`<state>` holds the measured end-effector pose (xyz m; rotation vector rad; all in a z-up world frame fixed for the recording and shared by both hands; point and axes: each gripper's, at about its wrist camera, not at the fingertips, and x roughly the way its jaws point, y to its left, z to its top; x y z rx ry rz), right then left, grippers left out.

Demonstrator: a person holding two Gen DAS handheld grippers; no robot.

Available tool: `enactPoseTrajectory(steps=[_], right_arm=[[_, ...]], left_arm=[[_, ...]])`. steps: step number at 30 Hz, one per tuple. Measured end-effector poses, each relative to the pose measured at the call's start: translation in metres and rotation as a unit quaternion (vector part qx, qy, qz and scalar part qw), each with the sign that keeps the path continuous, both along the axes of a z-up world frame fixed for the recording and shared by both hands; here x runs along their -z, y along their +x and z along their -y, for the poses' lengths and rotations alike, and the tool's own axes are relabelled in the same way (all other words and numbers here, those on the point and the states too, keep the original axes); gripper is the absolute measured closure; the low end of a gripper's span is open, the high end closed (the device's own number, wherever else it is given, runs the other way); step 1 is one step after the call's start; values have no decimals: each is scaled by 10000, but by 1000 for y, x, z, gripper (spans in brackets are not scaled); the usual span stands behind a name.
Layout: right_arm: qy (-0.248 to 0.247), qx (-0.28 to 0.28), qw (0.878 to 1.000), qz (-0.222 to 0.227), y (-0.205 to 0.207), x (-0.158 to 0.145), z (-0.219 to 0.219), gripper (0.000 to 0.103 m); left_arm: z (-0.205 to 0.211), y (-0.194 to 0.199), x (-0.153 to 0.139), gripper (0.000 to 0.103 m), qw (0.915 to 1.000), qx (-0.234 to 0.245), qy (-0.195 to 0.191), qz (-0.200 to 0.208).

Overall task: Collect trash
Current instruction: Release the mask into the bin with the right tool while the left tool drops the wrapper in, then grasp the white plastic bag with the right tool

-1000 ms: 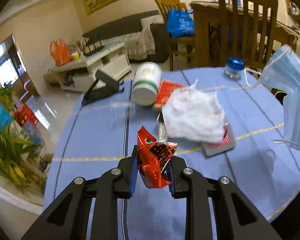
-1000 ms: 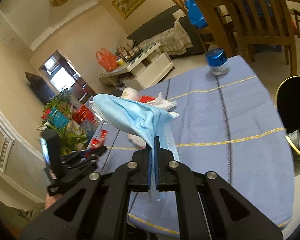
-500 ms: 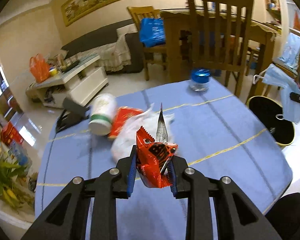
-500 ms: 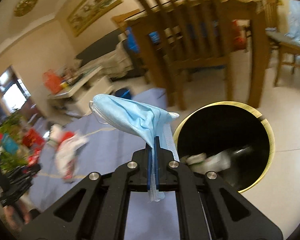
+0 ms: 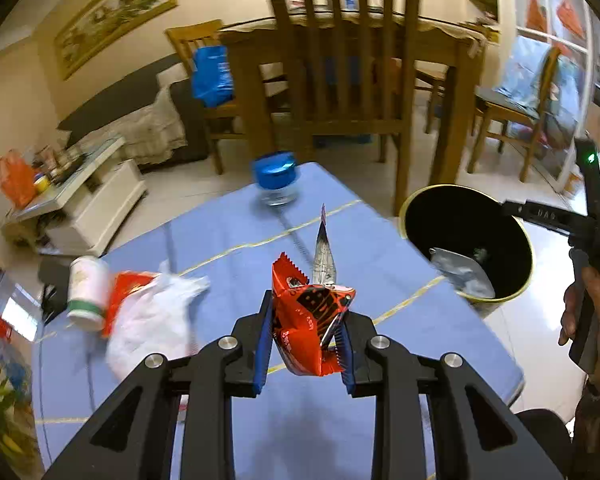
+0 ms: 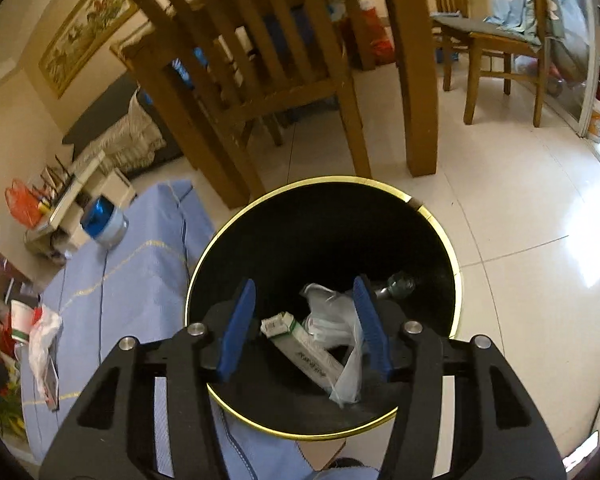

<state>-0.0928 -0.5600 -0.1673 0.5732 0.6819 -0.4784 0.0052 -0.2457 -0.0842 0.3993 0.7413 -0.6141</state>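
Note:
My left gripper (image 5: 304,344) is shut on a red snack wrapper (image 5: 306,320) and holds it above the blue tablecloth (image 5: 228,232). My right gripper (image 6: 306,328) is open and empty, directly over the black bin with a gold rim (image 6: 228,236). The bin also shows in the left wrist view (image 5: 416,200), right of the table. Inside it lie a white carton (image 6: 304,352), plastic wrap (image 6: 332,320) and other trash. A white plastic bag (image 5: 148,320) and a red packet (image 5: 124,284) lie on the table's left.
A white jar (image 5: 85,292) lies on its side at the table's left. A blue-lidded jar (image 5: 275,178) stands at the far edge. A wooden chair (image 5: 340,64) and dining table stand behind the bin. The right gripper's handle and hand (image 5: 592,280) show at the right.
My right gripper swung over the bin and opened; the blue face mask has left it. My left gripper turned right toward the bin, still holding the red wrapper.

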Motion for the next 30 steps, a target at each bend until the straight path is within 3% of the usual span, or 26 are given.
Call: enactPoseTrajectory(steps=[4, 8, 14, 17, 23, 25, 28, 29, 30], right_arm=[[-85, 147, 9990, 415, -31, -24, -3, 39], [-106, 347, 9966, 736, -70, -36, -3, 37], [-59, 796, 9927, 907, -122, -47, 18, 35], [-100, 919, 9913, 940, -136, -53, 25, 33], [-104, 842, 9919, 946, -140, -60, 17, 33], [-130, 667, 9931, 960, -129, -65, 7, 33], [-183, 237, 9947, 981, -101, -71, -19, 33], [-198, 49, 9953, 947, -88, -73, -32, 32], [-193, -117, 9955, 917, -76, -74, -43, 32]], left_arm=[[44, -2, 2, 76, 9989, 460, -7, -123], [108, 0, 10, 75, 9941, 979, -38, -458], [190, -4, 34, 46, 9888, 1387, 167, -529], [209, -1, 44, 44, 9865, 1454, 201, -728], [181, 6, 40, 37, 9844, 1453, -119, -988], [148, 7, 31, 36, 9842, 1381, -379, -1045], [74, 10, 17, 19, 9833, 1094, -1001, -1059], [47, 11, 13, 8, 9858, 839, -1151, -886], [10, 12, 10, 7, 9905, 379, -1228, -494]])
